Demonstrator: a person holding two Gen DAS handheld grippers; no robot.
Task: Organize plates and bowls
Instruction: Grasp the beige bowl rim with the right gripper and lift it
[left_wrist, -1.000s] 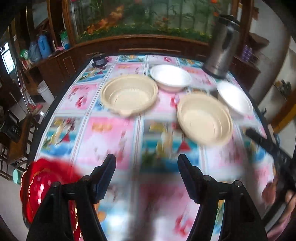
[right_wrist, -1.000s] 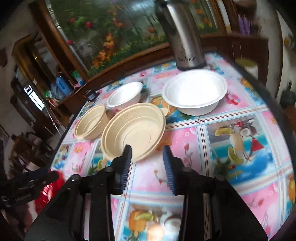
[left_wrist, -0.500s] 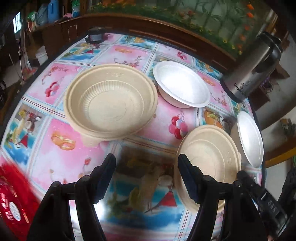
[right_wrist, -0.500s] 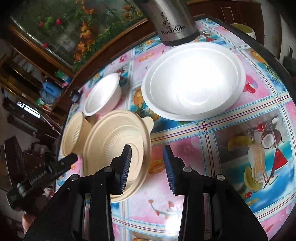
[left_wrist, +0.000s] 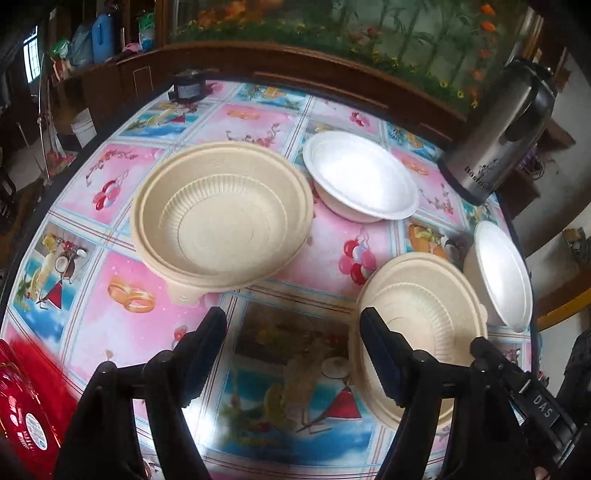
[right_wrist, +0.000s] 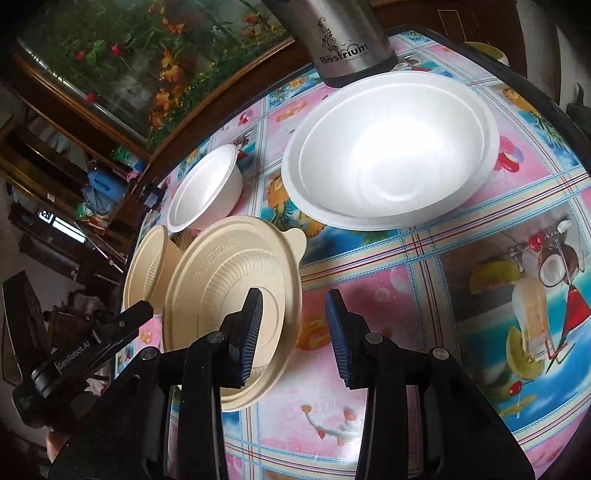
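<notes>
Bowls, four in all, stand on the patterned tablecloth (left_wrist: 122, 325): a left beige bowl (left_wrist: 221, 218), a right beige bowl (left_wrist: 417, 325), a small white bowl (left_wrist: 360, 177) and a large white bowl (right_wrist: 388, 151). A steel flask (right_wrist: 343, 37) stands at the far edge just behind the large white bowl; a small black object (left_wrist: 188, 86) sits at the far left edge.

Only the left wrist view shows a red item (left_wrist: 22, 402) at the near left edge. Only the right wrist view shows the large white bowl face-on.

The left gripper (left_wrist: 291, 347) hangs with fingers spread wide and empty, the left beige bowl just ahead. The right gripper (right_wrist: 293, 328) is parted, holding nothing; its left finger (right_wrist: 251, 328) overlaps the right beige bowl's interior, the rim between the fingers.
</notes>
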